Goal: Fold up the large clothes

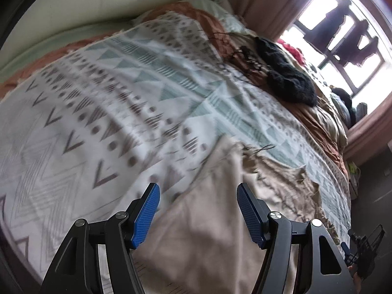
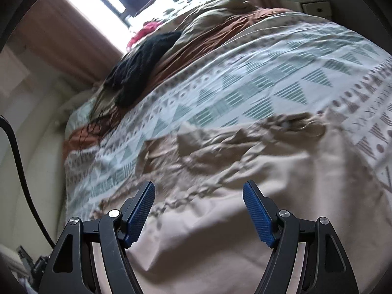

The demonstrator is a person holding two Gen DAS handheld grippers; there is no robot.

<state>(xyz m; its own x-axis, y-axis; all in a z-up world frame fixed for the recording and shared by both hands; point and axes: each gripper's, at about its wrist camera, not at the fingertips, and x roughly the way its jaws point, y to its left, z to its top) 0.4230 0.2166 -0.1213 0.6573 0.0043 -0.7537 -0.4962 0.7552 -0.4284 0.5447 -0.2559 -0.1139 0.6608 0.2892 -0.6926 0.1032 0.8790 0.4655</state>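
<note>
A large beige garment [image 1: 208, 220] with a fringed, crinkled far edge lies spread on the patterned bedspread [image 1: 110, 112]. My left gripper [image 1: 198, 191] hovers above its left part with the blue pads wide apart and nothing between them. In the right wrist view the same beige garment [image 2: 245, 183] fills the lower half, its wrinkled fringe toward the far side. My right gripper [image 2: 198, 188] stands open over it, holding nothing. Both views are blurred by motion.
A black knitted garment [image 1: 286, 76] and rust-brown bedding [image 1: 208, 17] lie at the far side of the bed, with a red item [image 2: 144, 33] near the bright window [image 1: 343, 31]. A black cable [image 2: 17, 161] hangs at the left. The other gripper [image 1: 362, 247] shows at the bed's right edge.
</note>
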